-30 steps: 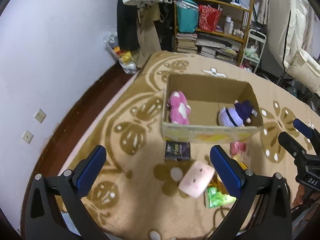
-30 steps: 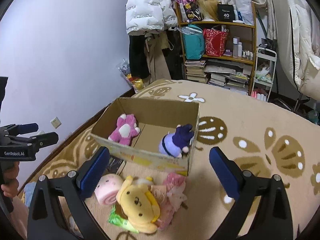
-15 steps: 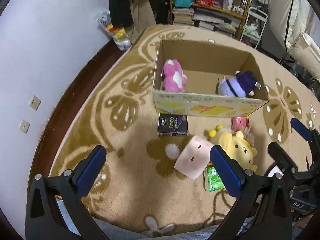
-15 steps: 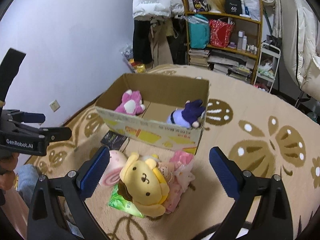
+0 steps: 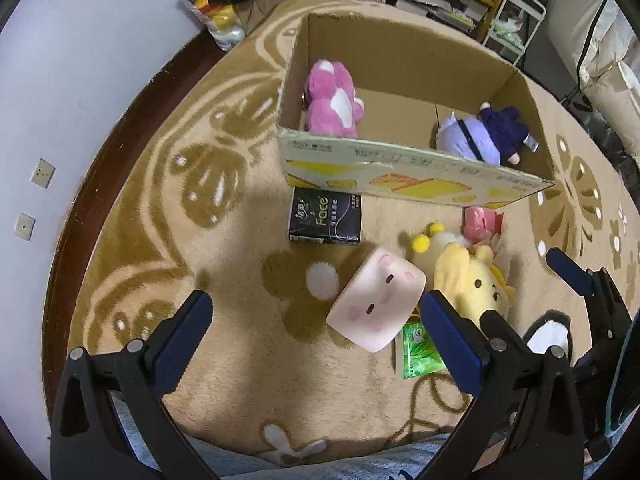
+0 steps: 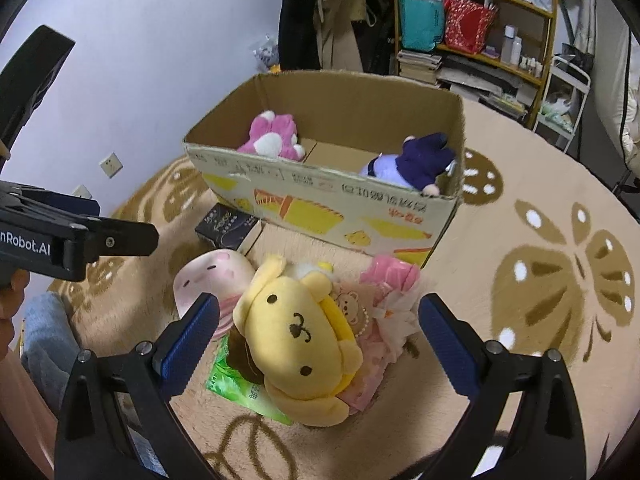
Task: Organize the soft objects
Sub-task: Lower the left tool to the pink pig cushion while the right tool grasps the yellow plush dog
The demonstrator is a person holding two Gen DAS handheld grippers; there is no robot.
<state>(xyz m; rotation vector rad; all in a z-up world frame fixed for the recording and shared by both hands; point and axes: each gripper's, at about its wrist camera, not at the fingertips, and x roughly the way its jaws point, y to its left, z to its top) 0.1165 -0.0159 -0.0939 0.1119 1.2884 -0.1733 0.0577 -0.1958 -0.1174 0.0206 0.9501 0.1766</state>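
Right wrist view: the yellow dog plush (image 6: pixel 304 344) lies on the rug directly between the right gripper (image 6: pixel 318 330)'s wide, empty jaws, near the cardboard box (image 6: pixel 332 208). Left gripper (image 5: pixel 316 330), also wide, faces the pink pillow plush (image 5: pixel 376 300).

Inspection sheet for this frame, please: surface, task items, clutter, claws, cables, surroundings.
Surface: patterned carpet.
Job's things: pink plush and purple doll inside the cardboard box; pink pillow, yellow plush and pink frilly toy on the carpet.
Clutter: black tissue pack, green packet.
Claws: left claw open, empty; right claw open above the yellow plush.
Cables: nothing seen.
Surroundings: shelf, wall sockets.
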